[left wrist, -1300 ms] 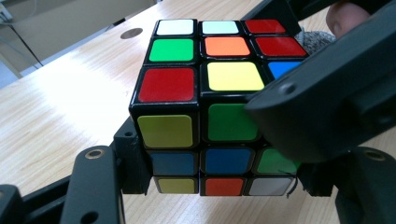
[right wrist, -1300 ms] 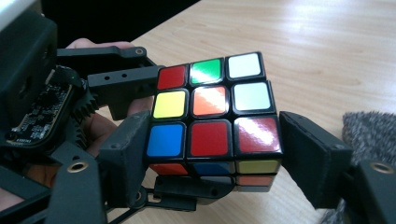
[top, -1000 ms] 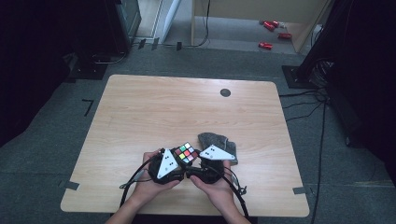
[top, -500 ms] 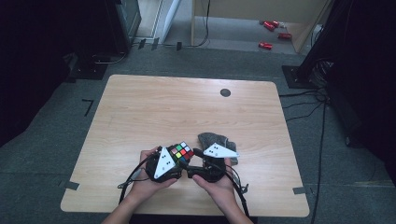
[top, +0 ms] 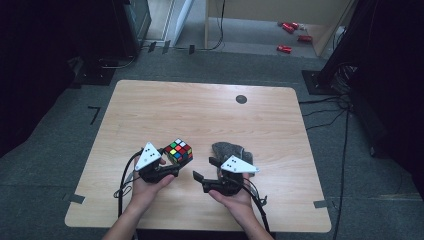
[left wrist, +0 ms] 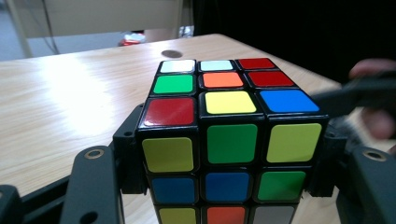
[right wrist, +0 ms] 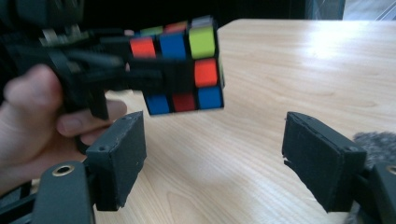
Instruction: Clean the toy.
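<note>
Cube sits clamped in my left gripper, pads on its two sides, lifted off the table near the front edge. It's a scrambled 3x3 w/ black frame: red, yellow, blue stickers along the top's near row, green centre on the face toward the cam. My right gripper has just been opening, jaws wide w/ nothing between them (grey fuzzy cloth just beside it).

The left claw, clamped on the puzzle cube, has carried it toward the left edge of the counter, away from the right claw. The right claw's jaws have just been opening, nothing between them.
</note>
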### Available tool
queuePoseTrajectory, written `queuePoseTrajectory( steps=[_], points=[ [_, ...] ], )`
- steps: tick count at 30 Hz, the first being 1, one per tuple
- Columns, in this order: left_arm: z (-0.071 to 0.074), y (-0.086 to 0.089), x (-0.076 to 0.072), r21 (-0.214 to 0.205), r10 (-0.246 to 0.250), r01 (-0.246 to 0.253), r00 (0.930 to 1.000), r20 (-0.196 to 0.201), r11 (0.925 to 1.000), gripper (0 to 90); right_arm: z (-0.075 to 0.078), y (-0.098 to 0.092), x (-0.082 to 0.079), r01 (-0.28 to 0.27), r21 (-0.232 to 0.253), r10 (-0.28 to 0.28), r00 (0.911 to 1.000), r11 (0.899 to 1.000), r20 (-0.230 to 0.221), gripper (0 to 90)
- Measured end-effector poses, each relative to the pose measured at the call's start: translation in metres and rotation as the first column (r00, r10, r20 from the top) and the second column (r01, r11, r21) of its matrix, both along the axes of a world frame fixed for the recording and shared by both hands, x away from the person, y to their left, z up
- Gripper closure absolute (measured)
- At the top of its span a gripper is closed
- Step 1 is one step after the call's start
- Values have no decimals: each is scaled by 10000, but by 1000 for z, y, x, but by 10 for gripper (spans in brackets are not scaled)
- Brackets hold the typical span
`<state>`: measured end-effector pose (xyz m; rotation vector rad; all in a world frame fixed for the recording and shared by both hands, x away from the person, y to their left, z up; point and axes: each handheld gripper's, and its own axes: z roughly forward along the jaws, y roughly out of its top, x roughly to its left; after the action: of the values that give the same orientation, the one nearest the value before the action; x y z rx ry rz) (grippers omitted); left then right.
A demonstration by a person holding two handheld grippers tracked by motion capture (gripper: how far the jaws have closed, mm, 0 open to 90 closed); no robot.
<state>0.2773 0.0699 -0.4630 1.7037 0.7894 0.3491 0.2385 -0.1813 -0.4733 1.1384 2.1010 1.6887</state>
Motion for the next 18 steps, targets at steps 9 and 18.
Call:
queuePoseTrajectory(
  steps=[9,18],
  points=[
    [5,-16,-8,-314,-486,476,9983,-323,9984,343,-6,17,-6,3,-451,10,9996,9990,269,157],
    [4,-29,-15,-538,-1006,979,9937,-491,9937,342,-3,23,-14,515,-729,-427,9922,9960,1174,196]
  ],
)
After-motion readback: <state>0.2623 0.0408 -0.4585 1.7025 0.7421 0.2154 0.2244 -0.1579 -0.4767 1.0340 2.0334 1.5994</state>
